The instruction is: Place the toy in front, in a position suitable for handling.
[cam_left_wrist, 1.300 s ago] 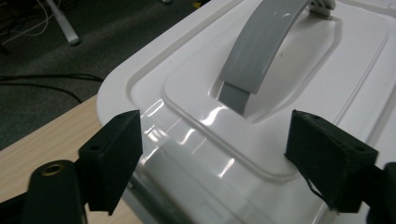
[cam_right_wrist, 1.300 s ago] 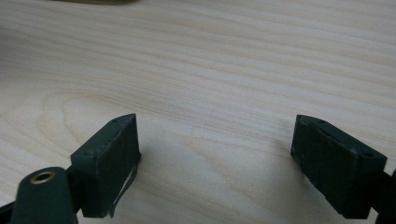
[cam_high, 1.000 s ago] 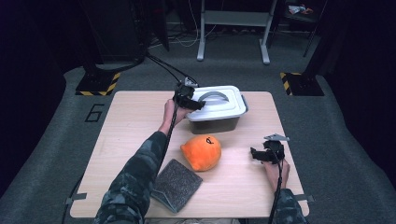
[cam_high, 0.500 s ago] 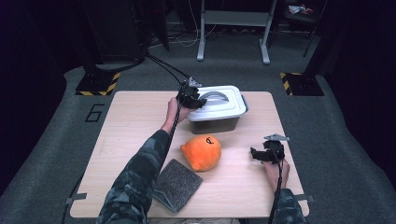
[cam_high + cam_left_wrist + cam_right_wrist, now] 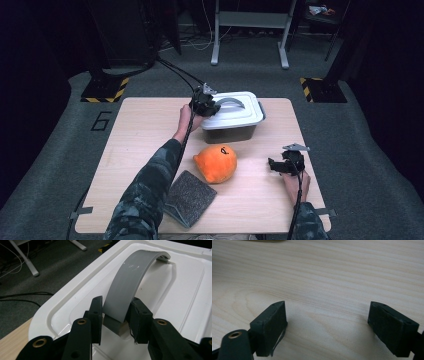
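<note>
High view, table (image 5: 135, 145): pale wood with a fine grain, rectangular, on grey carpet.
Box (image 5: 231, 131): dark tub at the table's far middle, its white moulded lid (image 5: 245, 107) on; contents hidden.
Handle (image 5: 130, 282): smooth grey plastic strap, arched over the lid's recessed middle.
Plush (image 5: 216, 162): orange, rounded, soft, near the table's centre in front of the box.
Pad (image 5: 190, 197): grey, speckled and coarse, squarish, at the near edge just beside the plush.
Left gripper (image 5: 115, 312): jaws have just been closing; black pads press the handle's near end from both sides.
Right gripper (image 5: 327, 322): jaws spread wide above bare wood, holding nothing, well apart from the box.
</note>
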A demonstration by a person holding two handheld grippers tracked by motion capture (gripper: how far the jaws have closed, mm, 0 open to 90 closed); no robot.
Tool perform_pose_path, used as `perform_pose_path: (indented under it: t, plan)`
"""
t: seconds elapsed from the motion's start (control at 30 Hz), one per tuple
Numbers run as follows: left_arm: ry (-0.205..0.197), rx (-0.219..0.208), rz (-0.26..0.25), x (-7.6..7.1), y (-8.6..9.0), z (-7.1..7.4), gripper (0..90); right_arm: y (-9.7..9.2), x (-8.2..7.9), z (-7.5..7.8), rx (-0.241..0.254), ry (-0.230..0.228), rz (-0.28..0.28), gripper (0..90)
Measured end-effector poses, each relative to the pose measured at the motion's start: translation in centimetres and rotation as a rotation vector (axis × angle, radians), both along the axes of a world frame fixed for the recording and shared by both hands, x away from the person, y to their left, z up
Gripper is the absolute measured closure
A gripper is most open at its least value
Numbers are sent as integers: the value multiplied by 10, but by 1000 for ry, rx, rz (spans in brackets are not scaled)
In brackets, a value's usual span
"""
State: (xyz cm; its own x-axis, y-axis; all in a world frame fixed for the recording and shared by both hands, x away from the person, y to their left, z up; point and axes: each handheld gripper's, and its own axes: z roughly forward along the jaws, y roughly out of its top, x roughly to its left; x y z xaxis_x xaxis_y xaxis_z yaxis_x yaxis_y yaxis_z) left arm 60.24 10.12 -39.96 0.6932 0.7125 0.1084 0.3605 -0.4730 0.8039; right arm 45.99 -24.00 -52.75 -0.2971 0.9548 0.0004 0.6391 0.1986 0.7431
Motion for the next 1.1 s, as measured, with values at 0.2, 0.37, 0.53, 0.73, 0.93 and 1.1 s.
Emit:
perform_pose_path:
  t: [0.2,0.37,0.53,0.73,0.93,1.1]
  plan:
    - [4,2,1,1,3,0,665,0,0,0,0,0,0,146]
    - [2,4,4,1,10,0,665,0,0,0,0,0,0,146]
    - [0,10,5,1,16,0,665,0,0,0,1,0,0,146]
    - [1,5,9,2,25,0,666,0,0,0,0,0,0,146]
    - [7,5,16,3,33,1,666,0,0,0,0,0,0,146]
    - [9,6,23,3,41,1,666,0,0,0,0,0,0,146]
